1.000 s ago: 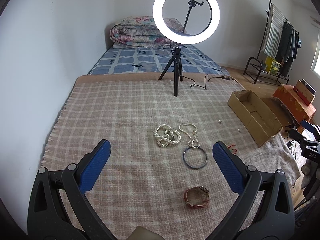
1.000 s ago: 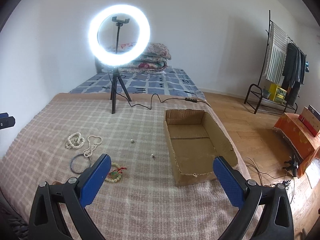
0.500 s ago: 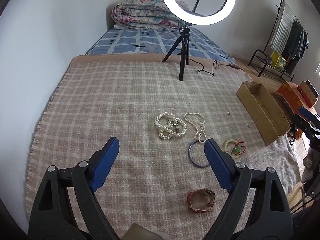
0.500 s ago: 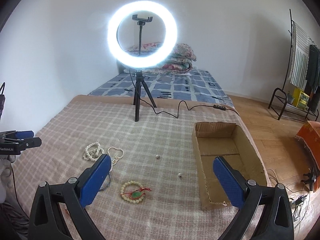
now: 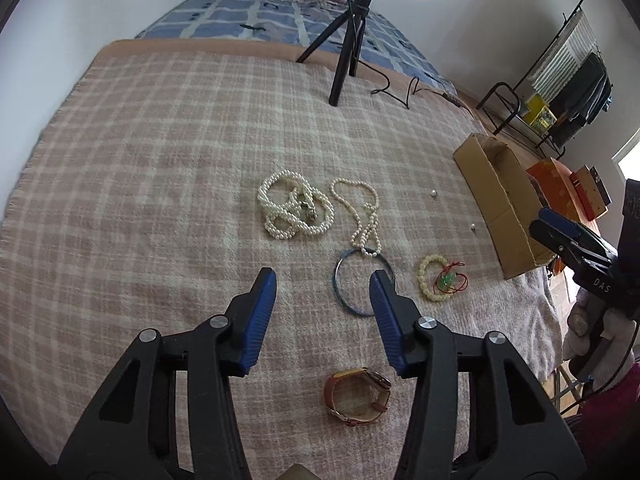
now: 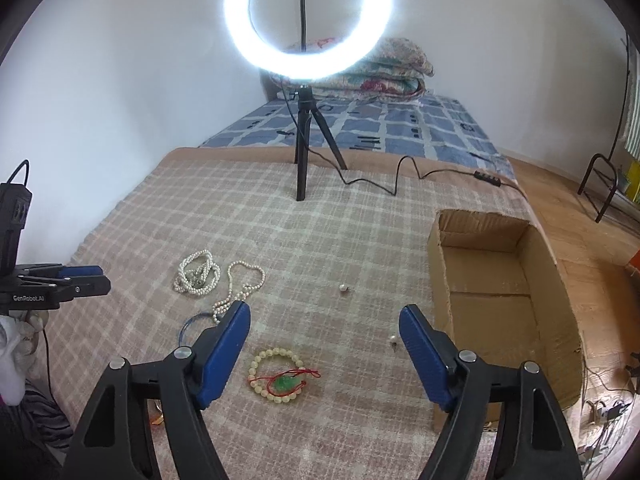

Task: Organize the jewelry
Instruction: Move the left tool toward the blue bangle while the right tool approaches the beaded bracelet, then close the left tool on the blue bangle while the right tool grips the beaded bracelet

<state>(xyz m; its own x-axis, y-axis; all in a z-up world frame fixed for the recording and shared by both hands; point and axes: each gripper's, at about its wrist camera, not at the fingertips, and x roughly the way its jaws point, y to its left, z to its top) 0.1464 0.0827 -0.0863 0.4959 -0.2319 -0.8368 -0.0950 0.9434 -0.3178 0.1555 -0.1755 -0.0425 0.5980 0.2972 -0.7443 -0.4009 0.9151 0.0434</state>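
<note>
Jewelry lies on a plaid blanket [image 5: 160, 140]. A bundled pearl necklace [image 5: 294, 210], a thin pearl strand [image 5: 362, 216], a blue bangle [image 5: 352, 284], a bead bracelet with red cord [image 5: 438, 280] and a brown watch [image 5: 358, 396] show in the left wrist view. My left gripper [image 5: 322, 284] is open and empty, above the blanket just short of the pearls. My right gripper [image 6: 324, 320] is open and empty, above the bead bracelet [image 6: 280, 374]. An open cardboard box [image 6: 500, 300] sits to the right.
A ring light on a tripod [image 6: 306, 92] stands at the blanket's far edge with its cable [image 6: 400, 176] trailing right. Two loose pearls [image 6: 343, 288] [image 6: 394, 339] lie near the box. Folded bedding [image 6: 360, 72] is at the back; a clothes rack [image 5: 560, 80] stands on the floor.
Both grippers have tilted down and moved closer to the jewelry. The left gripper's jaws have narrowed. The right gripper has swung left, bringing the bead bracelet between its fingers in view.
</note>
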